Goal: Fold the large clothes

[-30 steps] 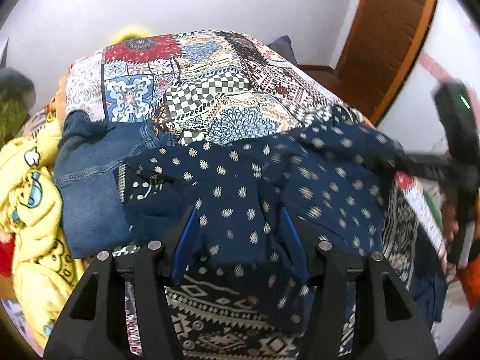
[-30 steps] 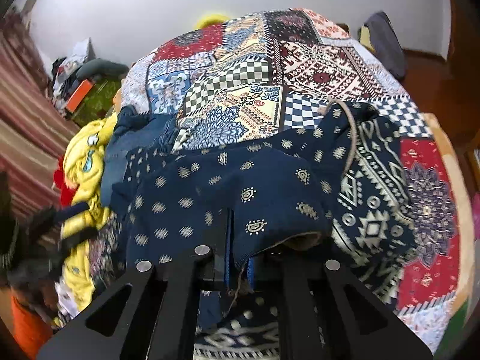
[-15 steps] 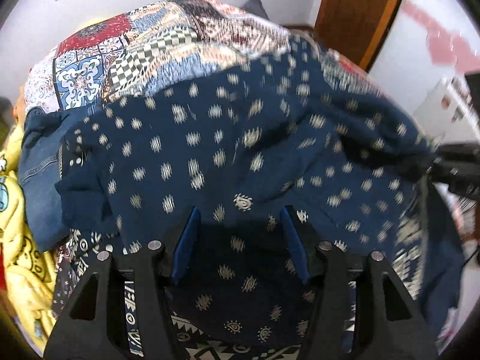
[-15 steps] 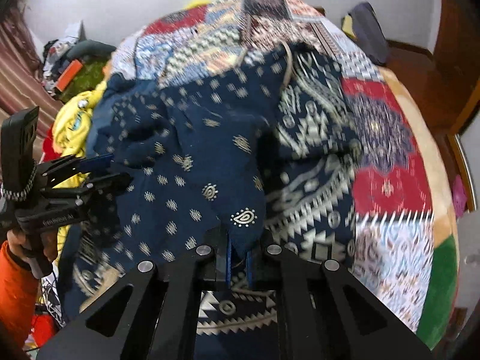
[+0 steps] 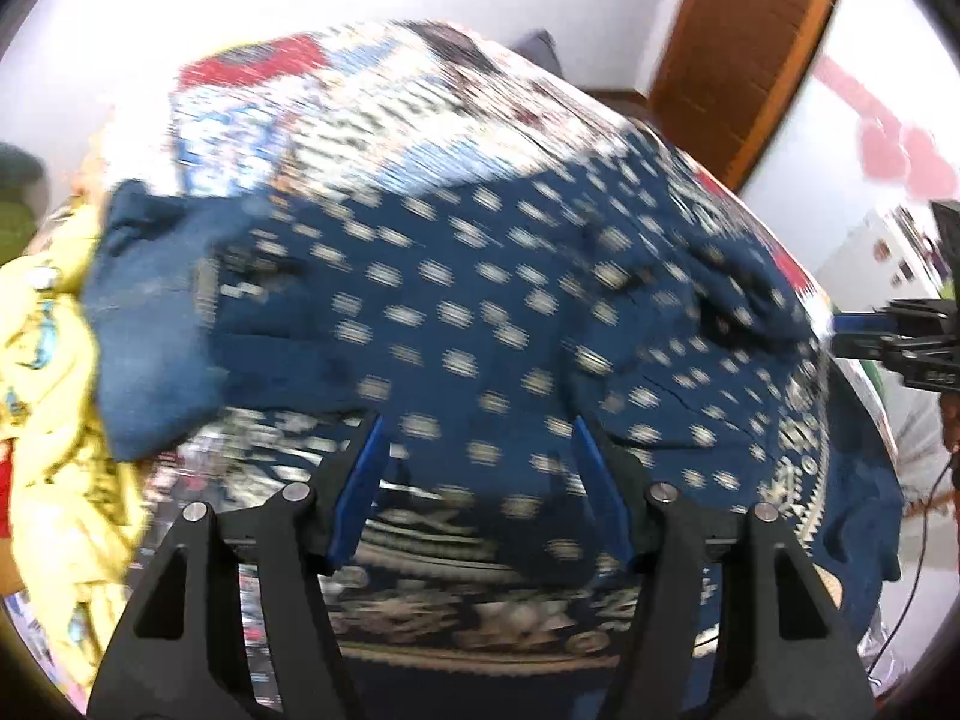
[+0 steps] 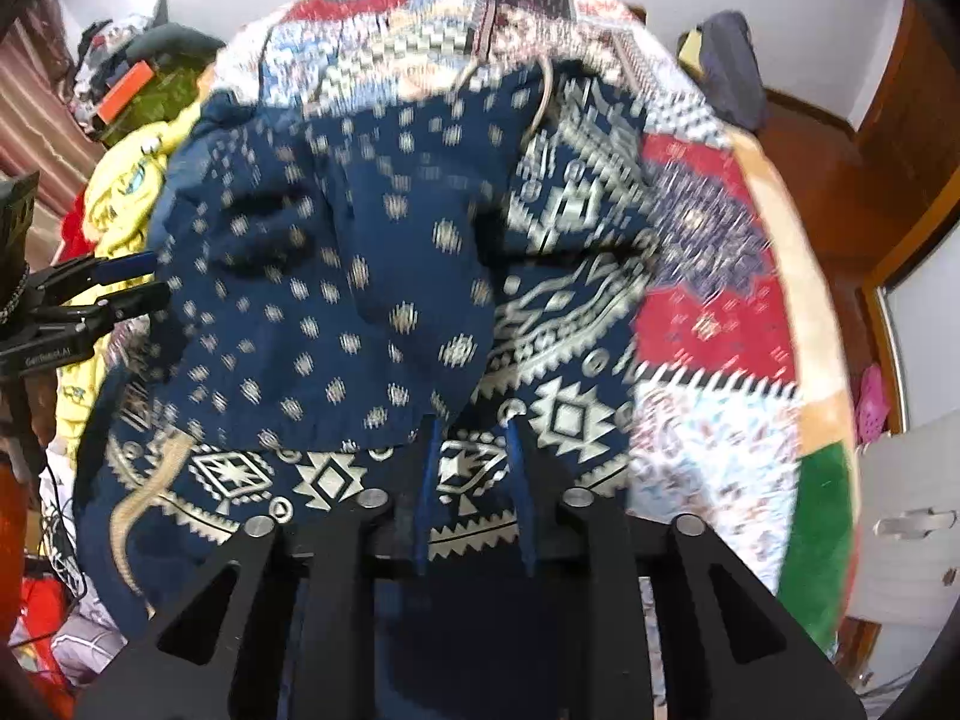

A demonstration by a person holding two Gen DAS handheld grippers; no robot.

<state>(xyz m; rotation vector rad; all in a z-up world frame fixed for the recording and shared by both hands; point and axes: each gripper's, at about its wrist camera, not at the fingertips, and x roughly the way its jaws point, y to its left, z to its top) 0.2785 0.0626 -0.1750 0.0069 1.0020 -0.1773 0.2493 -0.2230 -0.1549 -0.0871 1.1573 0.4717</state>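
Both jaws released, just opening: left gripper [image 5: 477,426], right gripper [image 6: 471,420] by navy garment [image 6: 312,300]; its label blurred, perhaps "Gen…AI".

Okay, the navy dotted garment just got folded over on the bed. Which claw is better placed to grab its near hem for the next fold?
Probably the right claw: the navy dotted garment's hem lies just ahead of its open tips. The left claw hovers over the garment's middle, not an edge.

1 navy garment [image 5: 480,312], 2 grippers [image 5: 477,468]
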